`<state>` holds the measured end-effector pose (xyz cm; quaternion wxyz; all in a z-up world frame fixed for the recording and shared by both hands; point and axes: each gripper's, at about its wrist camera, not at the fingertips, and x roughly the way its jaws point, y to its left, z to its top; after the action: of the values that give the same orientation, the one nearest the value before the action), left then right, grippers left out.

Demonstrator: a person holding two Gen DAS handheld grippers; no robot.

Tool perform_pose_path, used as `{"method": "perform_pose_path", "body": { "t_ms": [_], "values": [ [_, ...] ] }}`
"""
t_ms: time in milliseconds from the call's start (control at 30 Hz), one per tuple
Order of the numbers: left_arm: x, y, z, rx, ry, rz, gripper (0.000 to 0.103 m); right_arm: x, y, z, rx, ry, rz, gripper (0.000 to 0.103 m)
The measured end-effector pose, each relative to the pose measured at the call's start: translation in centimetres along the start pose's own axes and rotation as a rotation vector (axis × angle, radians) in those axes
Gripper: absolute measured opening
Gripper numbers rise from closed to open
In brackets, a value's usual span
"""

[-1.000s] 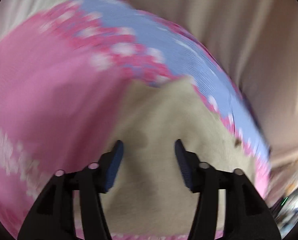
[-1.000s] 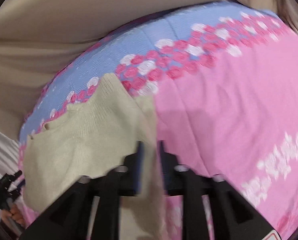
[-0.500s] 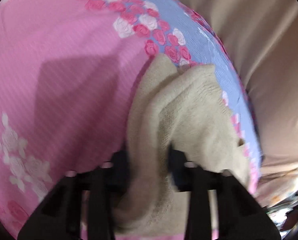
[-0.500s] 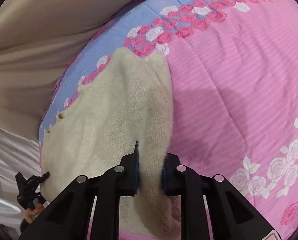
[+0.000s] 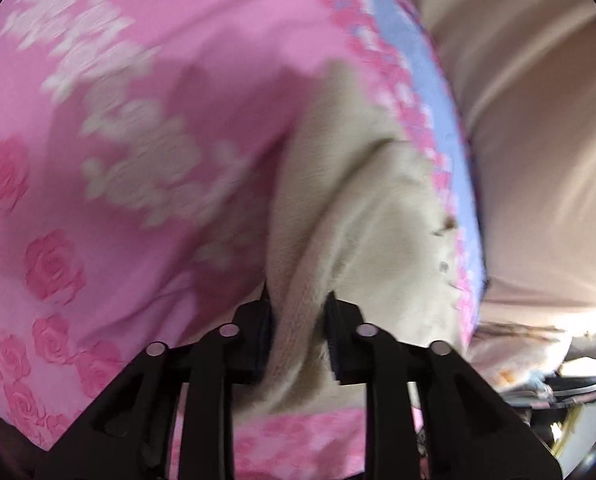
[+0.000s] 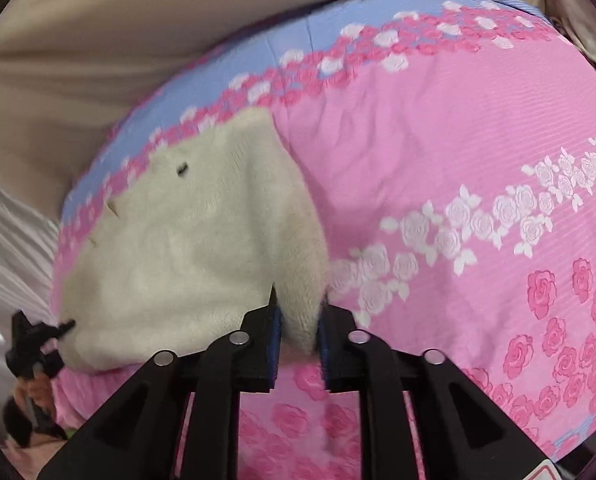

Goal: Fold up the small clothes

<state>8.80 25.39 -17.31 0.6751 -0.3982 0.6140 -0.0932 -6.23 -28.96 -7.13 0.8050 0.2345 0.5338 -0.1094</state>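
Cream knit garment [image 6: 186, 248] spread over the left half of the right wrist frame, fuzzy, lying on a pink bedspread [image 6: 438, 152] printed with white and darker pink roses. Small dark mark on the knit toward upper centre-left. Near edge of the cloth gathered into a ridge running down to the lower centre and pinched there between the blue-padded fingers of the right gripper [image 6: 298, 320], jaws nearly closed with only the fold's thickness between them.

In the left wrist frame, blurred: same cream garment [image 5: 378, 208] filling the centre and right of centre, a thick rolled fold dropping to the bottom centre, clamped by the left gripper [image 5: 298, 312], jaws narrowed onto the fold, pads pressing both sides. Pink bedspread [image 5: 138, 100] across the left and top.

Pale blue border band [image 6: 218, 80] edged with roses along the far side of the bedspread, arcing across the upper left. Beyond it, beige fabric [image 6: 98, 40] in soft folds. At lower left of the right wrist frame, a small black object [image 6: 34, 340], too small to identify.
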Motion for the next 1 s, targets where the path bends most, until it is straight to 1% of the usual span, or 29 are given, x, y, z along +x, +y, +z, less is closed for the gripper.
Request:
{"method": "perform_pose_path", "body": {
  "t_ms": [33, 67, 100, 133, 167, 200, 233, 267, 300, 333, 367, 400, 433, 467, 500, 533, 567, 600, 633, 667, 700, 767, 800, 833, 900, 933, 1000],
  "values": [
    [-0.3, 0.0, 0.0, -0.011, -0.018, 0.006, 0.025, 0.3, 0.5, 0.4, -0.018, -0.003, -0.007, 0.022],
    [-0.9, -0.7, 0.1, 0.000, -0.040, 0.021, 0.028, 0.3, 1.1, 1.0, -0.028, -0.025, -0.004, 0.022],
    [-1.6, -1.6, 0.1, 0.023, -0.071, 0.044, 0.028, 0.1, 1.5, 1.5, -0.032, -0.055, -0.001, 0.026],
    [-3.3, -3.5, 0.2, 0.084, -0.146, 0.094, 0.030, -0.2, 1.9, 2.0, -0.039, -0.081, 0.001, 0.031],
    [-4.4, -4.7, 0.2, 0.132, -0.198, 0.102, 0.034, -0.5, 2.5, 2.9, -0.058, -0.113, -0.002, 0.041],
    [-5.6, -6.1, 0.3, 0.186, -0.249, 0.103, 0.040, -0.5, 3.0, 3.7, -0.075, -0.133, -0.005, 0.048],
    [-6.6, -7.8, 0.6, 0.240, -0.298, 0.111, 0.058, -0.5, 3.5, 4.5, -0.092, -0.144, -0.011, 0.051],
    [-6.9, -8.4, 1.1, 0.265, -0.313, 0.119, 0.084, -0.1, 4.1, 5.6, -0.110, -0.149, -0.018, 0.055],
    [-6.6, -9.2, 1.7, 0.264, -0.330, 0.134, 0.092, 0.4, 4.5, 6.4, -0.121, -0.144, -0.014, 0.060],
    [-5.9, -9.7, 2.6, 0.287, -0.323, 0.136, 0.094, 1.3, 4.9, 7.2, -0.128, -0.128, -0.006, 0.061],
    [-4.2, -9.9, 3.8, 0.307, -0.301, 0.150, 0.094, 2.3, 5.1, 8.0, -0.132, -0.105, 0.000, 0.062],
    [-2.3, -9.6, 5.0, 0.307, -0.269, 0.182, 0.094, 3.5, 5.4, 8.5, -0.129, -0.079, -0.012, 0.062],
    [-1.1, -9.1, 5.6, 0.295, -0.234, 0.195, 0.091, 4.4, 5.4, 8.9, -0.126, -0.063, -0.024, 0.062],
    [1.0, -8.5, 6.4, 0.269, -0.171, 0.190, 0.076, 5.8, 5.5, 9.4, -0.122, -0.038, -0.023, 0.062],
    [2.5, -8.1, 6.9, 0.252, -0.123, 0.169, 0.065, 6.5, 5.5, 9.4, -0.115, -0.010, -0.020, 0.053],
    [4.2, -7.6, 7.2, 0.240, -0.065, 0.137, 0.047, 7.2, 5.5, 9.4, -0.110, 0.026, -0.014, 0.037],
    [4.1, -7.0, 6.4, 0.242, -0.075, 0.161, 0.027, 7.4, 5.6, 9.3, -0.117, 0.044, -0.002, 0.007],
    [3.6, -6.8, 6.1, 0.247, -0.098, 0.163, 0.016, 6.8, 6.0, 9.2, -0.130, 0.021, 0.003, 0.006],
    [2.5, -6.6, 6.0, 0.229, -0.096, 0.085, 0.010, 5.4, 6.6, 9.1, -0.154, -0.012, 0.022, 0.006],
    [1.1, -6.3, 5.6, 0.210, -0.111, 0.037, 0.010, 3.5, 7.5, 8.9, -0.179, -0.057, 0.050, 0.006],
    [-0.5, -6.1, 5.4, 0.201, -0.134, 0.009, 0.010, 1.9, 8.2, 9.0, -0.198, -0.093, 0.065, 0.006],
    [-4.4, -6.2, 4.9, 0.203, -0.199, -0.035, 0.010, -1.0, 9.7, 9.9, -0.232, -0.166, 0.111, 0.006],
    [-5.6, -6.2, 5.0, 0.202, -0.225, -0.042, 0.010, -1.7, 10.5, 10.8, -0.243, -0.190, 0.127, 0.006],
    [-6.6, -6.1, 5.4, 0.195, -0.253, -0.034, 0.010, -1.7, 11.1, 11.7, -0.244, -0.197, 0.138, 0.006],
    [-6.2, -6.0, 6.7, 0.190, -0.260, -0.005, 0.011, 0.0, 12.0, 14.1, -0.234, -0.204, 0.116, 0.007],
    [-5.4, -5.7, 7.3, 0.185, -0.254, 0.029, 0.017, 1.7, 12.2, 15.0, -0.236, -0.193, 0.086, 0.009],
    [-2.7, -5.0, 8.5, 0.179, -0.227, 0.125, 0.021, 6.2, 11.5, 15.9, -0.209, -0.136, 0.004, 0.023]
  ]
}}
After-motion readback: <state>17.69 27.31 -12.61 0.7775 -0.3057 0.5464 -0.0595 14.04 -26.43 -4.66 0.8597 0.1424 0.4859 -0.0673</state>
